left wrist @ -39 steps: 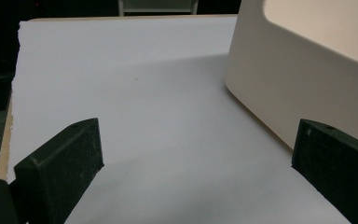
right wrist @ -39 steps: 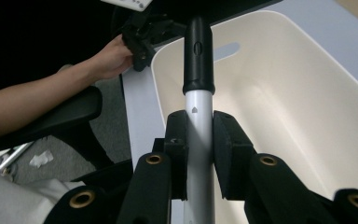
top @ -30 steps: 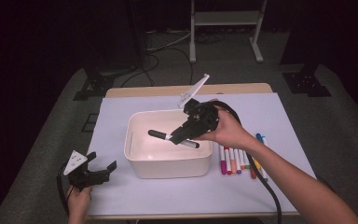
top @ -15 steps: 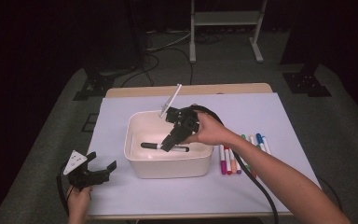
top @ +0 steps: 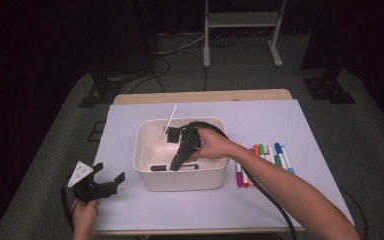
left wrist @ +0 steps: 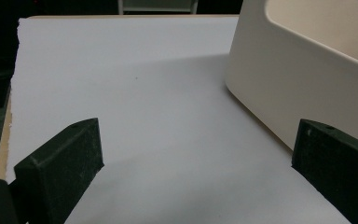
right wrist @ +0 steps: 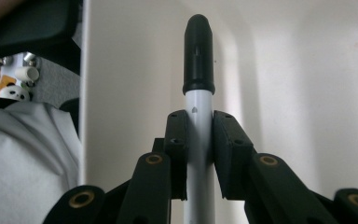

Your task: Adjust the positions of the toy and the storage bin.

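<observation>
At the near left corner of the tabletop (top: 280, 115), the left hand-held gripper (top: 96, 186) rests in the person's left hand (top: 84, 214). Its jaws stand wide apart and hold nothing; the left gripper view shows bare white cover between them and the bin wall just beyond.

Farther in, at the middle of the tabletop, stands one white bin (top: 180, 180). The right hand-held gripper (right wrist: 199, 154) reaches down into it, tilted toward the near wall. Its jaws are closed on the grey barrel of a marker (right wrist: 198, 70) with a black cap; the right gripper view shows the cap pointing at the white inner wall of the bin. In the high view the marker lies low in the bin, close to the floor, but whether it touches the floor cannot be determined.

Step in hand, as a judgement: placing a marker into the bin. The next move calls for opening the jaws so that the marker drops flat, then lifting the right hand-held gripper clear of the rim without catching the bin wall.

Beside the bin on the right lies a row of loose markers (top: 262, 157), well apart from the left hand-held gripper.

Count:
- Hand-held grippers: two.
- Bins: one.
- Markers held: one.
- Markers loose on the tabletop: about seven; the nearest are partly hidden by the right forearm, so the exact number cannot be confirmed.
</observation>
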`<state>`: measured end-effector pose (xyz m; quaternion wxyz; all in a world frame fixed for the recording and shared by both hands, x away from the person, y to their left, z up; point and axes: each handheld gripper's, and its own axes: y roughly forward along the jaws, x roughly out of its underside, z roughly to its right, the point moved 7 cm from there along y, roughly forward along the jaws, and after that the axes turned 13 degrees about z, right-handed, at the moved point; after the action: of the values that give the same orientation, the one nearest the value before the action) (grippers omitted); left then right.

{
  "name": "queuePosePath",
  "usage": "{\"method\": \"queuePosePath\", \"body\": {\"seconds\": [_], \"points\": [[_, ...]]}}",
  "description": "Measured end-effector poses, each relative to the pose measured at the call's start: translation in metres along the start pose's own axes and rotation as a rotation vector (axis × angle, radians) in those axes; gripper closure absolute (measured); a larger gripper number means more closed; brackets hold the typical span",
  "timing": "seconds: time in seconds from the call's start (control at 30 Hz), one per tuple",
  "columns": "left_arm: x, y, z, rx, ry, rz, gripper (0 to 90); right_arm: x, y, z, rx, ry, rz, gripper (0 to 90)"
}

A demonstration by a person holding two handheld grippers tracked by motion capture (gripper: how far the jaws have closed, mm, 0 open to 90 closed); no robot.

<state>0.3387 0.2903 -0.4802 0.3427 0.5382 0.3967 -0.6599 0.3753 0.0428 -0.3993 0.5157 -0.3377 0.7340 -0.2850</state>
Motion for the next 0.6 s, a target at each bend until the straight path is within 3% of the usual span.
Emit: {"method": "queuePosePath", "body": {"seconds": [0.17, 0.3, 0.4, 0.6], "points": [[0.000, 0.000, 0.000, 0.000, 0.000, -0.001, 0.6, 0.004, 0.009, 0.002, 0.001, 0.016, -0.051, 72.4], [0.000, 0.000, 0.000, 0.000, 0.000, 0.000, 0.6, 0.005, 0.009, 0.006, 0.026, 0.017, -0.059, 67.3], [0.000, 0.000, 0.000, 0.000, 0.000, 0.000, 0.6, 0.006, 0.003, 0.007, 0.045, 0.019, -0.040, 65.8], [0.000, 0.000, 0.000, -0.001, 0.003, 0.000, 0.6, 0.005, -0.022, 0.001, 0.071, 0.021, 0.047, 61.2]]}}
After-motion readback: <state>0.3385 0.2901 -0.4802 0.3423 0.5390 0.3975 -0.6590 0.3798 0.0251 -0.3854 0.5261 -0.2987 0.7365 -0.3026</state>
